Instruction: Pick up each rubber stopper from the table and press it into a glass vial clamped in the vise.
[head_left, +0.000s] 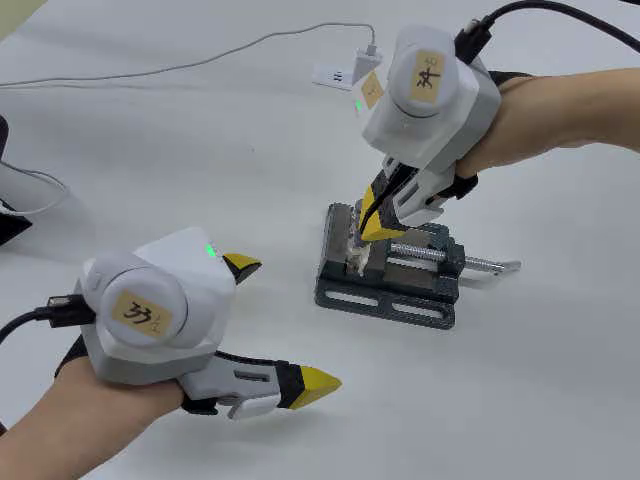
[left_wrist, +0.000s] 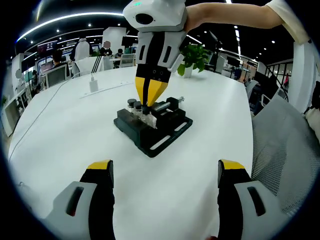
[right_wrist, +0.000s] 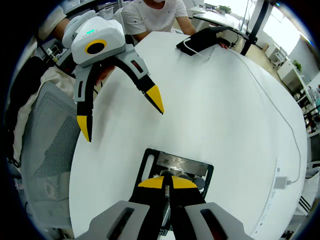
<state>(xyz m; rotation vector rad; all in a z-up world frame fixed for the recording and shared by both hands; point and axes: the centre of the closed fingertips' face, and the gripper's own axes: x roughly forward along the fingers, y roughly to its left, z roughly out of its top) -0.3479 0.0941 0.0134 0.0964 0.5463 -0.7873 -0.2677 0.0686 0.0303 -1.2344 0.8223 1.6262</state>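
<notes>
right gripper: enters head view from 1 o'clock; jaws together, tips down on the vise; cannot tell if a stopper sits under them.
left gripper: 8 o'clock, jaws apart, nothing between them, well apart from vise.
vials: clamped; at least 2 carry dark stoppers, at 9 o'clock of the tips in the left gripper view.
technique (judgement): press straight down the vial axis, tips centred, force gentle; side load risks cracked glass.

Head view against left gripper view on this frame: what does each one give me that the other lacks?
Head view: the tan numbered paper labels on the gripper housings. Left gripper view: a green potted plant and a grey mesh chair. Shared: the black metal bench vise, with the right gripper closed over it, and the white table.
</notes>
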